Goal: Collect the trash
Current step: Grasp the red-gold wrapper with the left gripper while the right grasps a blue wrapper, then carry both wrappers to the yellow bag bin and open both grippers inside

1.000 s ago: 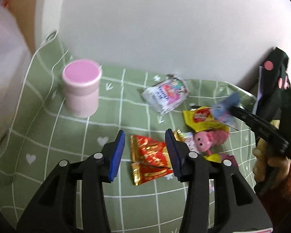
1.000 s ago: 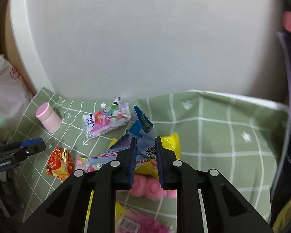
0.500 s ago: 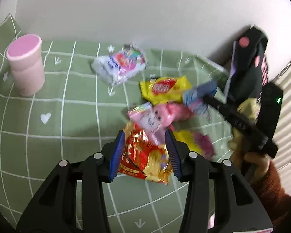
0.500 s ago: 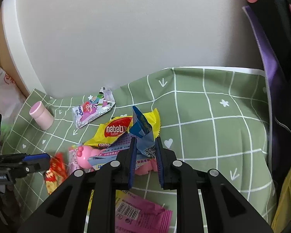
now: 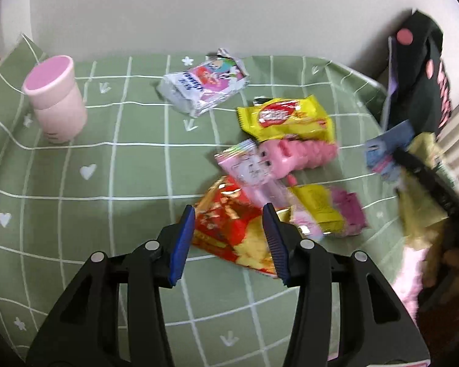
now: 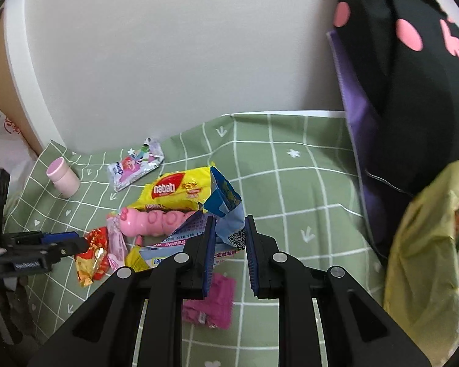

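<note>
Green checked tablecloth [image 5: 137,165] under strewn wrappers, against white wall [image 6: 168,61]

A home, seemingly: green heart-print tablecloth [image 5: 76,183] against a white wall; snack wrappers [image 5: 284,117]; a pink jar [image 5: 56,98].

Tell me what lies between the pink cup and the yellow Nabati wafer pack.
In both views, between the pink cup and the yellow Nabati pack lies a silvery cartoon-printed wrapper on the green checked cloth.
</note>
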A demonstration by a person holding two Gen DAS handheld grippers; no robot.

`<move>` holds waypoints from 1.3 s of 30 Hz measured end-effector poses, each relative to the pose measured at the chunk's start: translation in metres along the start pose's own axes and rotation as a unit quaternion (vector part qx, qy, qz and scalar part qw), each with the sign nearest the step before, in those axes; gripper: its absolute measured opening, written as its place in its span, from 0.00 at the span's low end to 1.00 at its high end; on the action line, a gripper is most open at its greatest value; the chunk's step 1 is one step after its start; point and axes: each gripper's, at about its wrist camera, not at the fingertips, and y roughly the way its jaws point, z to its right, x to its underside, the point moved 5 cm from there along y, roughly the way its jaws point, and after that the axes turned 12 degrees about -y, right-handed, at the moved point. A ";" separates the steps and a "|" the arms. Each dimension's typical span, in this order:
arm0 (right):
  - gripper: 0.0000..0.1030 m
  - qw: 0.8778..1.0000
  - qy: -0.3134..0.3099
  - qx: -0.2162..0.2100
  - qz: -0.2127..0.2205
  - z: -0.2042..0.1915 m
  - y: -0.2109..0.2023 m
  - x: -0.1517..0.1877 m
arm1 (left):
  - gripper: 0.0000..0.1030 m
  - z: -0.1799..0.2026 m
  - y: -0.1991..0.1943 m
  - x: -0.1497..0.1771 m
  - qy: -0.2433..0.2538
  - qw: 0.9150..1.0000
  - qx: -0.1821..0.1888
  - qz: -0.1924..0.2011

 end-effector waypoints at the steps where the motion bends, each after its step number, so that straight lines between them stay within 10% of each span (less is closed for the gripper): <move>1: 0.18 1.000 0.002 0.001 0.000 0.001 -0.002 0.001 | 0.29 -0.003 0.003 0.001 0.000 1.000 -0.011 0.001; 4: 0.18 1.000 0.010 0.007 0.004 0.005 -0.010 0.002 | 0.07 -0.013 0.003 -0.002 -0.021 1.000 0.015 -0.001; 20: 0.18 0.994 0.042 0.074 0.061 0.049 -0.091 -0.009 | 0.05 0.130 -0.074 -0.056 0.146 0.973 0.121 0.131; 39: 0.18 0.958 0.084 0.226 0.153 0.183 -0.240 0.007 | 0.05 0.322 -0.092 -0.046 0.259 0.926 0.257 0.099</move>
